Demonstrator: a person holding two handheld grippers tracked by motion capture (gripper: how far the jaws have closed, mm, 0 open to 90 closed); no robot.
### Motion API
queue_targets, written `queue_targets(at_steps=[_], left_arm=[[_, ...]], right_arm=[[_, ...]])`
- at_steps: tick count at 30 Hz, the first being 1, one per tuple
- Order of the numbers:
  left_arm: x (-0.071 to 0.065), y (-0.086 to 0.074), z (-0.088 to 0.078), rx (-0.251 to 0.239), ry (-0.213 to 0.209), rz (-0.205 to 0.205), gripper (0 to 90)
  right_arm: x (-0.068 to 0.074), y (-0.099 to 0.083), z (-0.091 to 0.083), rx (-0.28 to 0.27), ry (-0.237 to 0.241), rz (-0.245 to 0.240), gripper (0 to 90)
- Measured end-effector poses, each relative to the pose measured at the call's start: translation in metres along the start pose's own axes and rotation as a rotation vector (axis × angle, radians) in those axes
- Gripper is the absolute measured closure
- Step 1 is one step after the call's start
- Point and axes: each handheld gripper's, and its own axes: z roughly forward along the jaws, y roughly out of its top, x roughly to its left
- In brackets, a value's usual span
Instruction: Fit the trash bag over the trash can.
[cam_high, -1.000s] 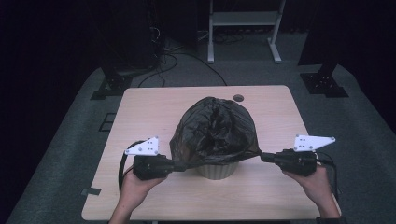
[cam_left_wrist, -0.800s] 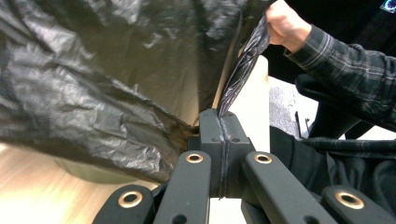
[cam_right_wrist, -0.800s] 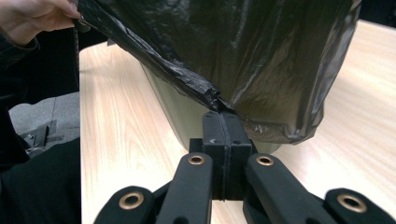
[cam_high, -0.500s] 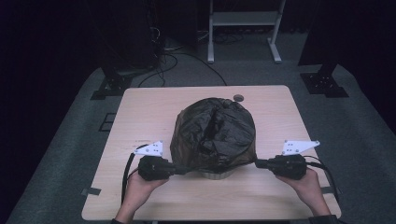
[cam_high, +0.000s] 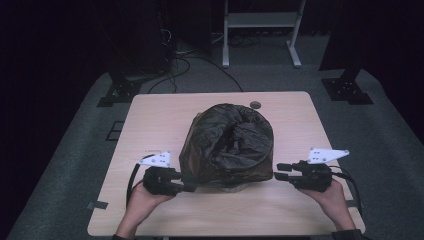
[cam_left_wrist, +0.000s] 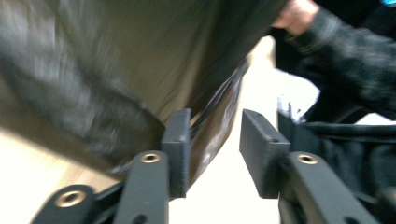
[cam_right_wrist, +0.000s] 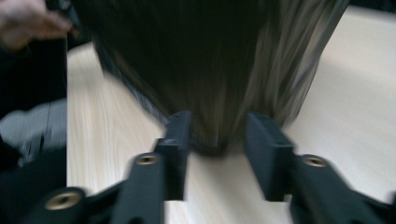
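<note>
The black bag (cam_high: 227, 145) sat draped over a pale bin (cam_high: 231, 187) a little toward 6 o'clock of the desk (cam_high: 150, 115) centre, its gathered mouth facing up and puckered at the top. It stood upright, so its long axis ran vertically, with the skirt hanging down to the desk on all sides.

The left claw (cam_high: 191, 187) lay at the bag's 8 o'clock, pointing toward 3 o'clock, with its tips at the lower hem. The right claw (cam_high: 280, 171) lay at the bag's 4 o'clock, pointing toward 9 o'clock, its tips just off the hem. Both were near, with the left looking the closer of the two.

In the left gripper view, the left claw (cam_left_wrist: 215, 144) stood partly apart, having just been opening; a fold of bag (cam_left_wrist: 140, 60) ran up between the jaws beside one pad, but was not pinched. In the right gripper view, the right claw (cam_right_wrist: 217, 144) was likewise partly apart and had just been opening, with the bag's hem (cam_right_wrist: 210, 70) hanging into the gap, loose as far as the blur allowed.

Any coming pinch would probably turn on the hem lying straight ahead of each claw, low against the desk.
</note>
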Motion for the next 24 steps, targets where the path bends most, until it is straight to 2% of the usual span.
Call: queue_targets(at_steps=[3, 6, 10, 14, 16, 18, 21, 24], left_arm=[[-0.01, 0.011, -0.019, -0.03, 0.01, 0.061, 51.8], [-0.013, 0.023, -0.031, -0.082, 0.062, 0.081, 48.2], [-0.005, 0.035, -0.035, -0.116, 0.128, 0.095, 38.2], [0.01, 0.043, -0.036, -0.165, 0.185, 0.105, 29.3], [0.019, 0.046, -0.035, -0.17, 0.196, 0.111, 28.3], [0.029, 0.049, -0.034, -0.178, 0.184, 0.114, 28.3], [0.043, 0.053, -0.026, -0.132, 0.172, 0.109, 27.2], [0.054, 0.054, -0.017, -0.101, 0.154, 0.1, 27.4]], right_arm=[[0.001, 0.011, -0.008, -0.067, -0.011, -0.015, 46.0], [-0.001, 0.018, -0.007, -0.103, -0.006, -0.013, 43.5], [-0.003, 0.03, 0.002, -0.11, 0.0, -0.033, 41.4], [-0.003, 0.036, 0.01, -0.1, 0.01, -0.053, 37.0], [-0.003, 0.038, 0.013, -0.093, 0.024, -0.066, 41.2], [-0.003, 0.039, 0.015, -0.093, 0.028, -0.086, 54.0], [-0.003, 0.04, 0.016, -0.088, 0.025, -0.11, 73.9], [-0.004, 0.04, 0.016, -0.081, 0.029, -0.107, 87.6]])
